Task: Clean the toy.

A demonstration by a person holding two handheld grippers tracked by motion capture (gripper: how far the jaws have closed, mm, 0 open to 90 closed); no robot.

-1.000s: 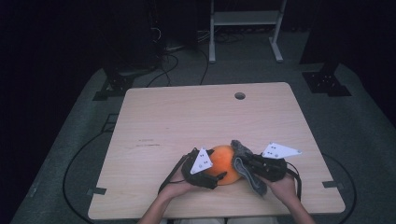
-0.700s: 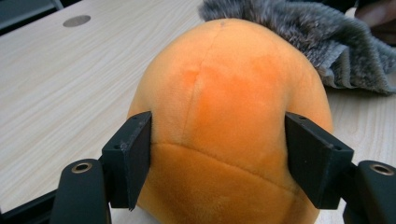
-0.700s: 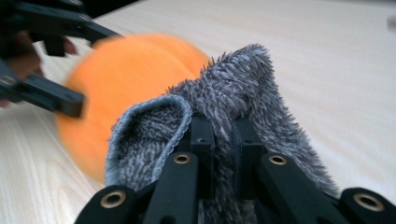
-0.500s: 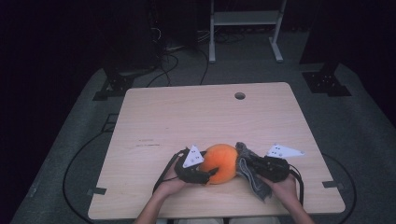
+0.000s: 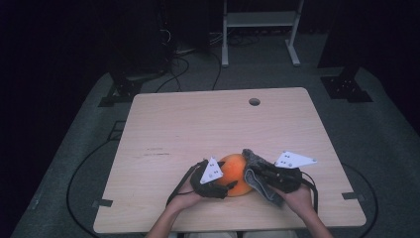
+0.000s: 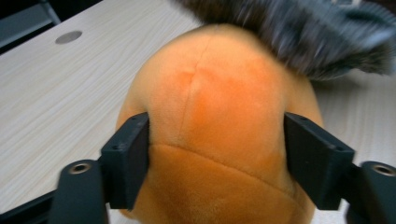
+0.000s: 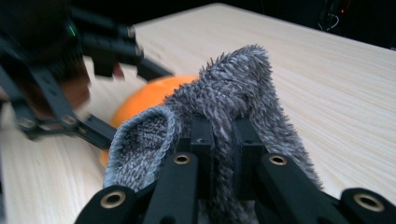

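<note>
Jaws of left gripper point(image 6: 217, 158) just closed onto orange plush point(image 6: 219, 135); right gripper point(image 7: 219, 140) beside it pinches grey cloth point(image 7: 243, 88), wiping ready.

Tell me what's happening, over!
Left gripper clamped round orange plush ball, jaws just closing. Right gripper shut on grey fuzzy cloth. Nothing blocking.

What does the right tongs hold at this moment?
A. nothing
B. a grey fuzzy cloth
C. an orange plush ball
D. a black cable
B: in the right gripper view, the right tongs are pinched shut on a fold of the grey fuzzy cloth, while the orange plush toy sits between the left tongs.
</note>
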